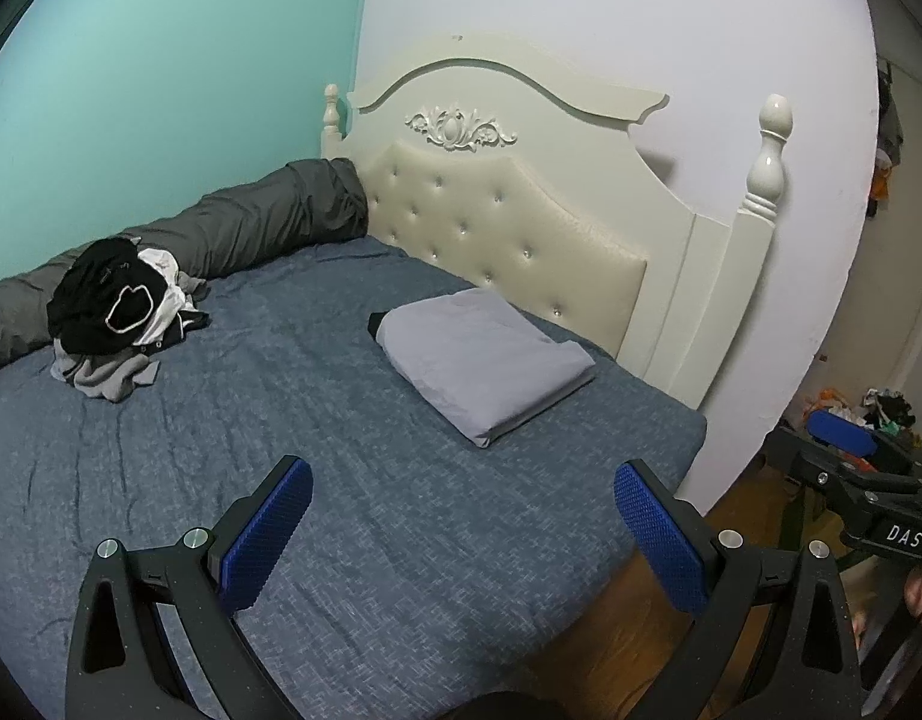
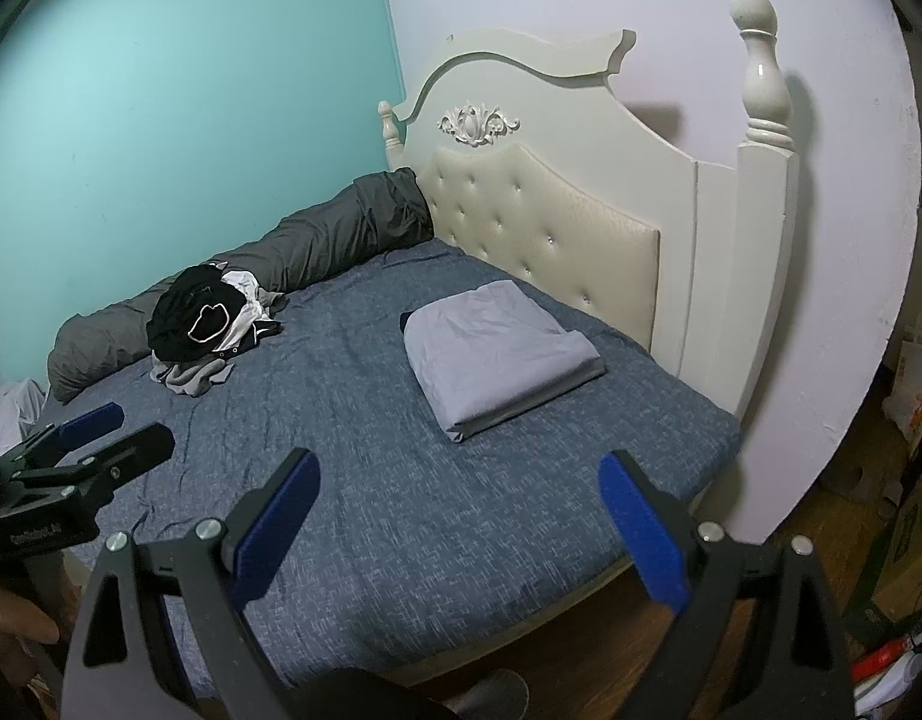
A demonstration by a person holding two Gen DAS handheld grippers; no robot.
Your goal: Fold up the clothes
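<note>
Both grippers hang above the near edge of the bed (image 1: 353,516), holding nothing. Left gripper (image 1: 464,510): jaws spread wide, blue pads well apart, nothing between them. Right gripper (image 2: 458,501): same, jaws wide and empty. Progress, as judged from the layout: 1 folded grey garment (image 1: 482,357) lies flat near the headboard (image 1: 503,210), at about 1 o'clock from either claw, with a dark edge of something showing beneath its far corner, so possibly more than 1 piece stacked; cannot tell. The pile of unfolded clothes (image 1: 116,312), black, white and grey tangled together, sits at about 10 o'clock, resting against the rolled grey blanket (image 1: 251,222) along the teal wall. So some folding looks done and the pile remains; the count of pieces in it is not readable. Neither claw is near the pile. View differences: the left wrist view catches the right gripper at 3 o'clock, plus floor clutter (image 1: 881,408) beyond the bed. The right wrist view catches the left gripper at 9 o'clock, pale cloth (image 2: 17,408) at the far left bed edge, and boxes and bags (image 2: 911,480) on the floor at 4 o'clock.
</note>
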